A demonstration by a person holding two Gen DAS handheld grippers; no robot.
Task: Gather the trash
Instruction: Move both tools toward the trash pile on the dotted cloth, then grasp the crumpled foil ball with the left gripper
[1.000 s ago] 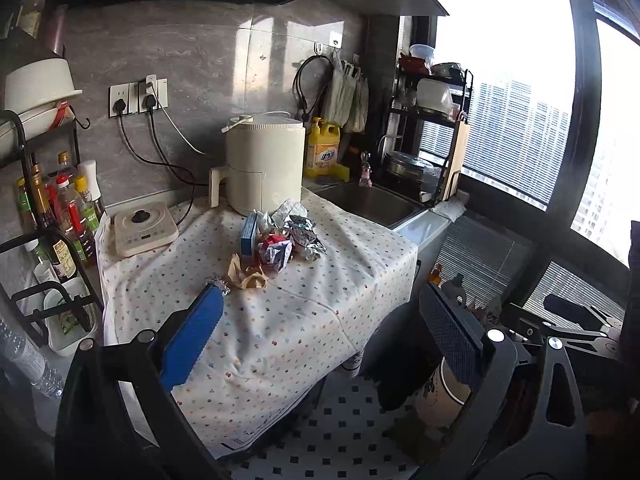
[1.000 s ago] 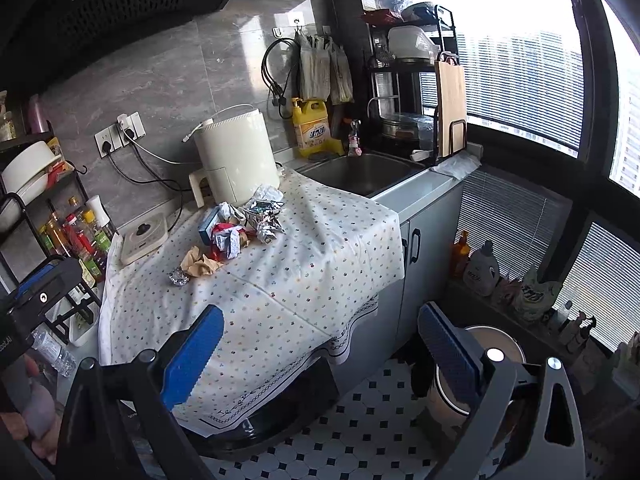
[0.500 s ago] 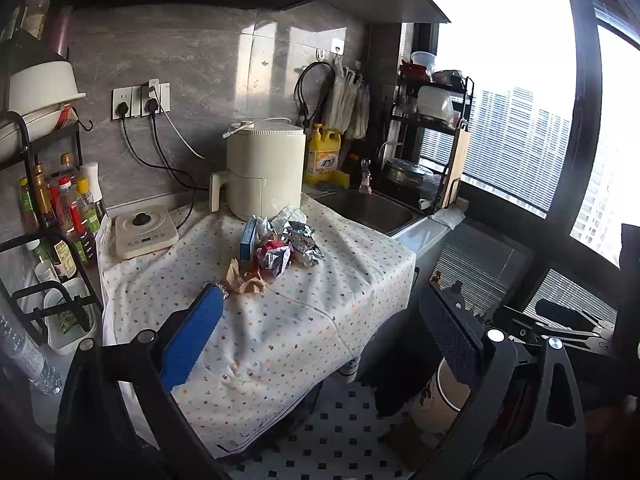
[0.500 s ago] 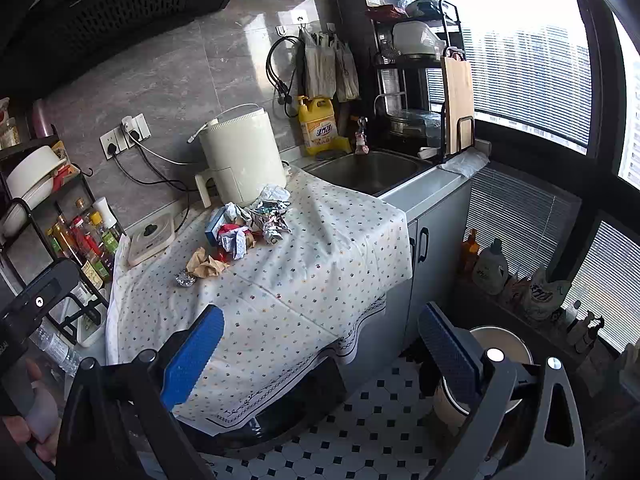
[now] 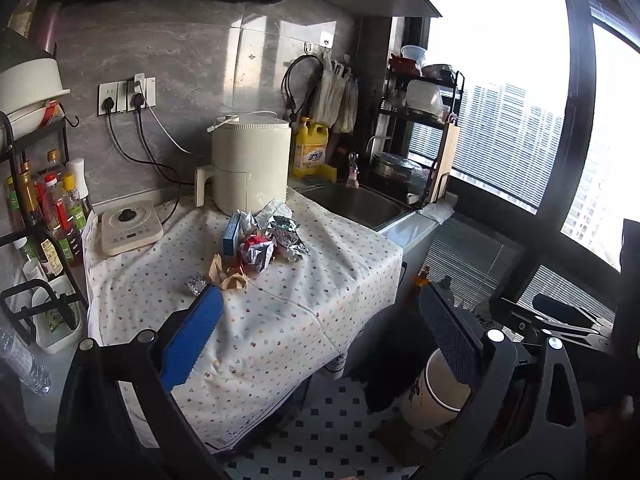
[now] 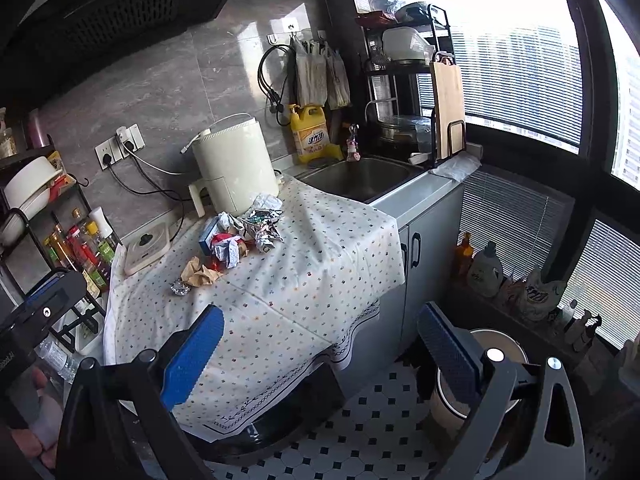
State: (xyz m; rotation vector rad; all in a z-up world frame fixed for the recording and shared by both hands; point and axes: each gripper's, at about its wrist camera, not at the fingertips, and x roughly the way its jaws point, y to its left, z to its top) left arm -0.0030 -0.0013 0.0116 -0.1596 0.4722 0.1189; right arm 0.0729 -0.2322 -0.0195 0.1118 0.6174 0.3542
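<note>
Left wrist view, entry 1: left gripper [image 5: 320, 344], jaws spread wide, nothing between them, held above the near edge of the spotted tablecloth [image 5: 280, 320]. Compared with 1 second ago the counter sits slightly further off and lower in frame; the camera has drawn back a little, not closed in.

Entry 2: trash pile [image 5: 260, 240], mid-cloth, just in front of the cream air fryer [image 5: 250, 168]. Contents: blue carton, crumpled foil wrappers, red-and-white wrapper, brown paper wad [image 5: 228, 276], 1 small foil ball [image 5: 198, 284] nearest the gripper. Position unchanged; nothing collected.

Entry 3, right wrist view: right gripper [image 6: 320, 346], jaws likewise released and empty, over the cloth's hanging corner. Same pile [image 6: 236, 240] seen well apart from it.

Entry 4: round bin [image 6: 472, 384] on the tiled floor by the cabinet, probably the receptacle; partly hidden behind the finger.

Assessment: approach phase only; first grasp, likely the foil ball, not yet begun.
</note>
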